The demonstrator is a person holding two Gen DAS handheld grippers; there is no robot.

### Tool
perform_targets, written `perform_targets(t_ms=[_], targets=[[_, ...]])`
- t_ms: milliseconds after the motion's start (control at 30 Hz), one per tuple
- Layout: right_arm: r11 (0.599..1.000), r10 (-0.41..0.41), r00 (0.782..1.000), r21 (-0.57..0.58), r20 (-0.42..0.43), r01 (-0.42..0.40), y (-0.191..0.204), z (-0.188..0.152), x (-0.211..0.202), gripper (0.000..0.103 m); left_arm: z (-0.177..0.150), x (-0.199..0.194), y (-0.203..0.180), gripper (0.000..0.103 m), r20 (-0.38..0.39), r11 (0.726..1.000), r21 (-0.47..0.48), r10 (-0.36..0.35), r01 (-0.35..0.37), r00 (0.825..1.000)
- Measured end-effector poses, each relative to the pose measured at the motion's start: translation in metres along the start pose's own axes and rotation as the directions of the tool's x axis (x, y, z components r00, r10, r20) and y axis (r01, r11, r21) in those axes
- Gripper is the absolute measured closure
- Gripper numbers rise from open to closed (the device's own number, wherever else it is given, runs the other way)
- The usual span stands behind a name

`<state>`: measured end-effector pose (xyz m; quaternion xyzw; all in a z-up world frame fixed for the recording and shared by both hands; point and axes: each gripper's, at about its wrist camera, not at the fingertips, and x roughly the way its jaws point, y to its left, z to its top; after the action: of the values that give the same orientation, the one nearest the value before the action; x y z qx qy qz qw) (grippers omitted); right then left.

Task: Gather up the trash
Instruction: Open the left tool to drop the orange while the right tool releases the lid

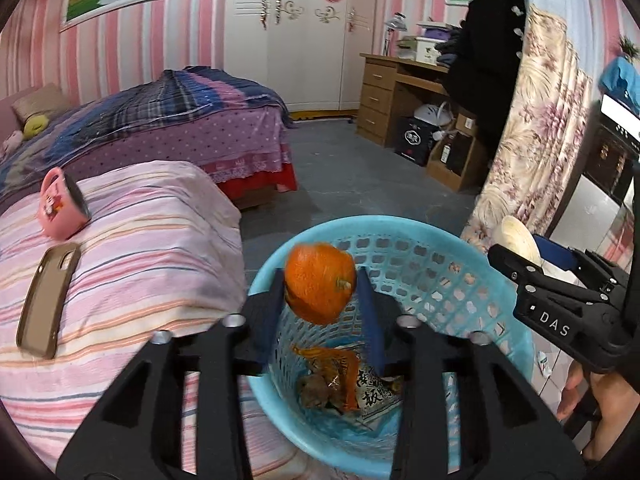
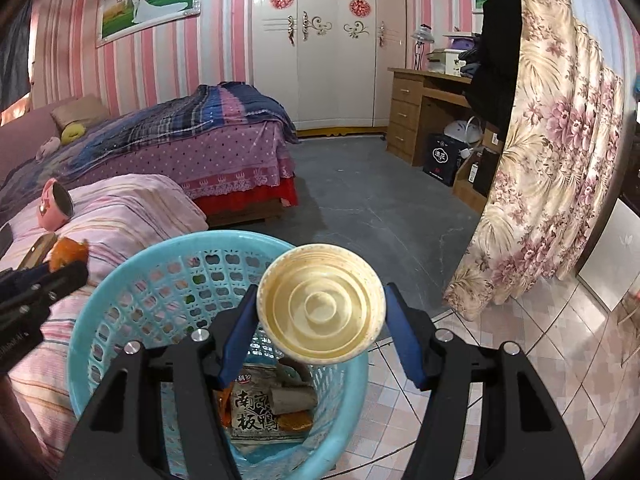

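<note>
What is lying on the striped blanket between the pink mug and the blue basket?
In the left wrist view, a brown phone case lies on the blanket between the pink mug and the blue basket; otherwise bare blanket.

We hold our left gripper (image 1: 320, 296) and right gripper (image 2: 320, 320) tilted down over the blue basket (image 1: 460, 240), jaws parted.

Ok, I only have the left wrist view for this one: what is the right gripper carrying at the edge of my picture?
Observer: A cream paper cup. The right gripper is shut on its sides, with the mouth facing the camera.
Operator: Anything in it?
Observer: No, it looks empty. I see only brownish stain rings inside.
Operator: Is it over the basket?
Observer: In the right wrist view it overlaps the right side of the basket rim, with the trash inside showing below it.
</note>
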<state>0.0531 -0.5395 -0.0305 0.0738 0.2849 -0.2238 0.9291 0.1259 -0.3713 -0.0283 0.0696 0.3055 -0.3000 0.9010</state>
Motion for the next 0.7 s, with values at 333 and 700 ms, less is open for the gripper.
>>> perform_targets(t_ms=[333, 700], targets=[[1.000, 0.007, 1.000, -0.006, 0.005, -0.007, 0.007, 0.000, -0.001, 0.042, 0.002, -0.024, 0.042, 0.009, 0.055, 0.986, -0.024, 0.168, -0.167, 0.984], [1.000, 0.025, 0.999, -0.016, 0.036, -0.024, 0.039, 0.004, -0.004, 0.010, -0.014, -0.076, 0.102, 0.006, 0.075, 0.953, -0.076, 0.298, -0.293, 0.952]])
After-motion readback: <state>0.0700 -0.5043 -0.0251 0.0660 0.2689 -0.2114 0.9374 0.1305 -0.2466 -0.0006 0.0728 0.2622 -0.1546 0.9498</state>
